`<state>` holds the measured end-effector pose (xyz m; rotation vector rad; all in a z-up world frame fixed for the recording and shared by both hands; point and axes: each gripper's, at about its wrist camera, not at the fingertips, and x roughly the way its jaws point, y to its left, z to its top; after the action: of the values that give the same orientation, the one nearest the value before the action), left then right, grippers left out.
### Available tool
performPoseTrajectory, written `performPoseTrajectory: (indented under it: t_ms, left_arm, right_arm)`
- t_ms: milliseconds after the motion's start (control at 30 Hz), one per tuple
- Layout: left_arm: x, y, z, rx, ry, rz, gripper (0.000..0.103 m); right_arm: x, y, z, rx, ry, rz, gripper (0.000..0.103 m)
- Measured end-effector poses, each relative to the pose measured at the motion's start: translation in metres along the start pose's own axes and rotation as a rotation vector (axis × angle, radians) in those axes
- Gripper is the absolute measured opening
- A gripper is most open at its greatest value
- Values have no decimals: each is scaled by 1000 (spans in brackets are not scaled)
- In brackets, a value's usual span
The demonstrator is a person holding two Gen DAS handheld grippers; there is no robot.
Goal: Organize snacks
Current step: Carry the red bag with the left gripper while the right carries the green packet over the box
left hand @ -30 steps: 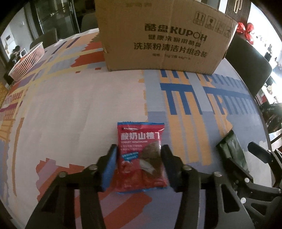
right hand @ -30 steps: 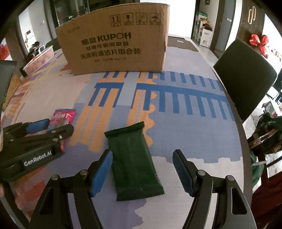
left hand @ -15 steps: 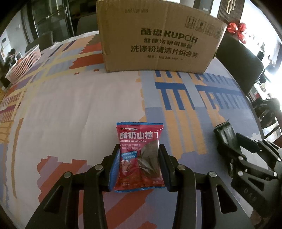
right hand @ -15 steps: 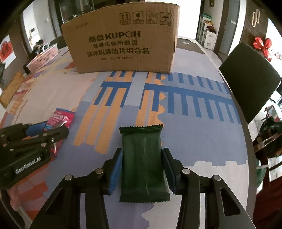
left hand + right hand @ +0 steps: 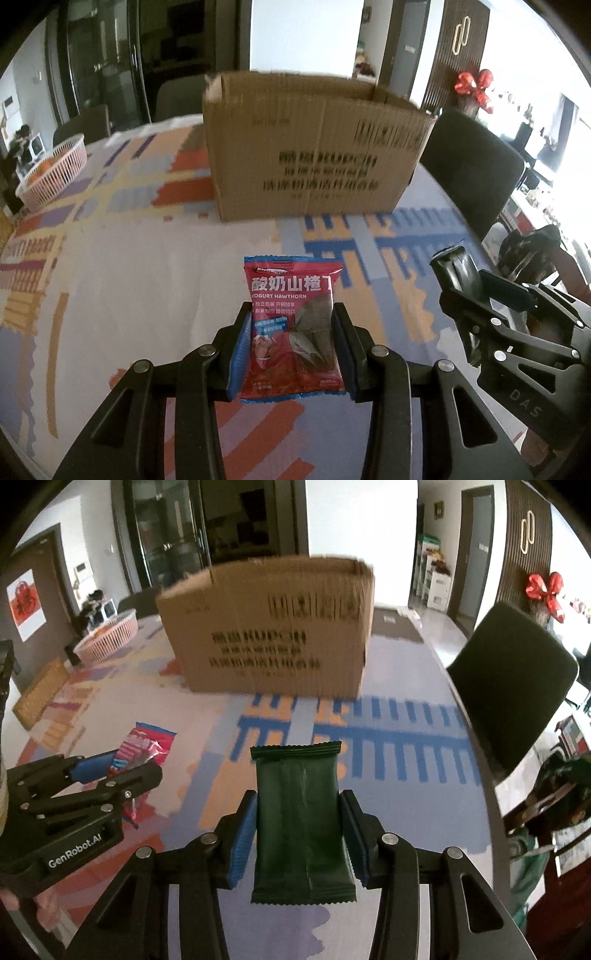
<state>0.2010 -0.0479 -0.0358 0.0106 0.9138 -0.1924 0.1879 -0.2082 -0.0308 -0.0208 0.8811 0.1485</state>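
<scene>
My left gripper point(image 5: 291, 347) is shut on a red yogurt hawthorn snack packet point(image 5: 291, 325), its blue pads pressing both long sides, lifted off the patterned tablecloth point(image 5: 140, 280). My right gripper point(image 5: 299, 830) is shut on a dark green snack packet point(image 5: 301, 823), held the same way above the table. An open brown cardboard box point(image 5: 314, 158) with printed lettering stands at the back of the table, ahead of both grippers. In the right wrist view the left gripper point(image 5: 122, 771) with the red packet point(image 5: 147, 746) shows at the left. In the left wrist view the right gripper point(image 5: 480, 295) shows at the right.
A pink slatted basket point(image 5: 55, 170) sits at the table's far left. A dark chair point(image 5: 513, 683) stands by the right edge, with a bag point(image 5: 554, 794) beyond it. Red bow decoration point(image 5: 543, 590) hangs on the right wall.
The right gripper's jaws closed on the green packet. Both grippers rose from the table with their packets and tilted up, so the box's open top now shows.
</scene>
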Motion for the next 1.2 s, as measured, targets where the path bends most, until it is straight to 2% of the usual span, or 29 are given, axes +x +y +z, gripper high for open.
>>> performPoseTrajectory:
  t_ms: [233,567,767,933,1200]
  left_arm:
    - [-24,2,26,10,-83,-19,41]
    - [-52,5,68,42,-212,9,41]
    - [-57,10,94,62,-253,23,41]
    - [-57,19,122,67,-280,7,41]
    - [-41,30,159,68,-275,5,40]
  right_arm:
    - [-22,5,26,-3,-94,13,45]
    - [-43,9,70,-6,-206,19,45]
    - [-42,9,99,0,-237,46,45]
    - [-43,10,125,-13,-275,29,45]
    - [-37,12,163,-29,-298,16,45]
